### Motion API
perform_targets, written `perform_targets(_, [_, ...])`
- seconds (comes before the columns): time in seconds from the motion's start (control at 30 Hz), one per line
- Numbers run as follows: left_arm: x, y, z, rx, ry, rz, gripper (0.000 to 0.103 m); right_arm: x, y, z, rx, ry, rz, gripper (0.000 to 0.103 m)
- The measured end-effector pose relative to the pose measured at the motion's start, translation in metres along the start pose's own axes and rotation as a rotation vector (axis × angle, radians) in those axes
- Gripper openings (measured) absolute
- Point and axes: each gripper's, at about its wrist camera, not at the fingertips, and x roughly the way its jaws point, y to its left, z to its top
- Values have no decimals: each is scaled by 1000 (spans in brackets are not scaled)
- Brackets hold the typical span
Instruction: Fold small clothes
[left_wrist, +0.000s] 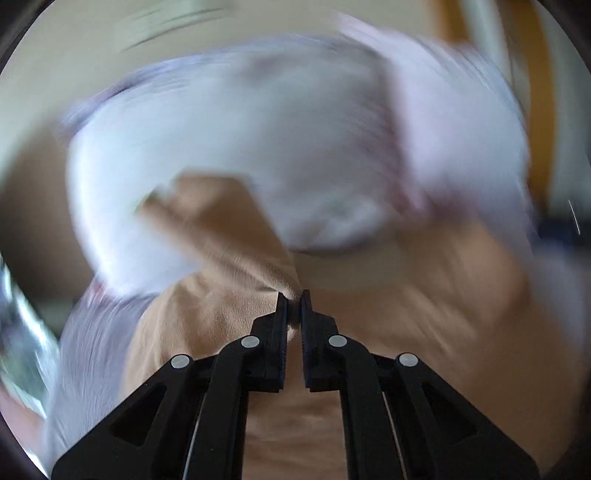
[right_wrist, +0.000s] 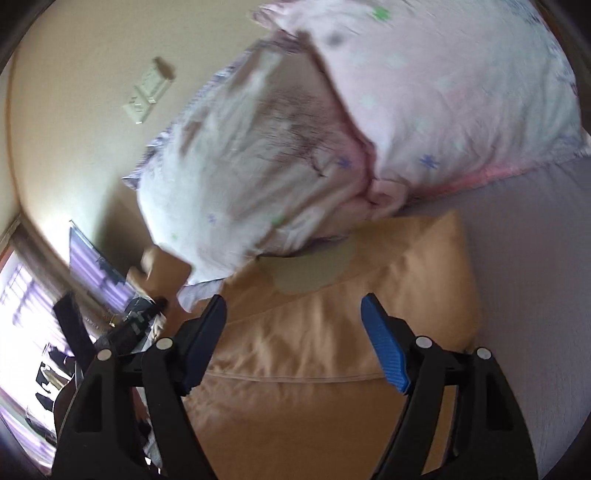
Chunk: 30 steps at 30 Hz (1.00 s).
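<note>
left gripper (left_wrist: 294, 295) clamped tight on a fold of the tan garment (left_wrist: 229, 317) | right gripper (right_wrist: 293, 304) spread wide, nothing in it, hovering over same garment on the bed (right_wrist: 535, 258) | pillows (right_wrist: 424, 92) just behind

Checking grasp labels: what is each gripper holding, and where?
Left gripper pinches a bunched fold of the tan garment. Right gripper is open, holding nothing.

You are getting heavy motion blur in the left wrist view; daylight is glaring from the window (right_wrist: 22, 306); edges are bending.
</note>
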Motion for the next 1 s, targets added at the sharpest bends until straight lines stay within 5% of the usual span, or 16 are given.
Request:
perform_targets(0.1, [9,-109,-32,421,-4,76,10,22,-36,-1,99,88,-39,74])
perform_targets(0.17, [-4,-136,-55,553,-53,123,12,31,-48,-2,133,123,-36,67])
perform_targets(0.2, [-13,-137,-61,559,-61,115,14,36,-52,-2,137,138,-44,63])
perform_targets(0.27, [-31,-121,-65,488,-47,68,41,44,-54,0,128,160,-61,55])
perform_targets(0.33, [-42,-94,-70,411,-40,66,52,60,-52,-2,99,207,-82,46])
perform_targets(0.5, [-42,-31,-87,269,80,131,52,85,-37,-18,0,276,-132,36])
perform_targets(0.73, [-34,-6,-122,231,192,183,55,91,1,-40,-225,294,-170,3])
perform_targets(0.8, [-36,-5,-123,224,185,183,56,84,10,-37,-257,257,-172,3])
perform_targets(0.9, [-36,-1,-123,215,186,177,56,50,20,-11,-282,55,-227,3])
perform_targets(1.0, [-37,-5,-122,212,183,179,56,22,5,15,-236,-111,-388,3])
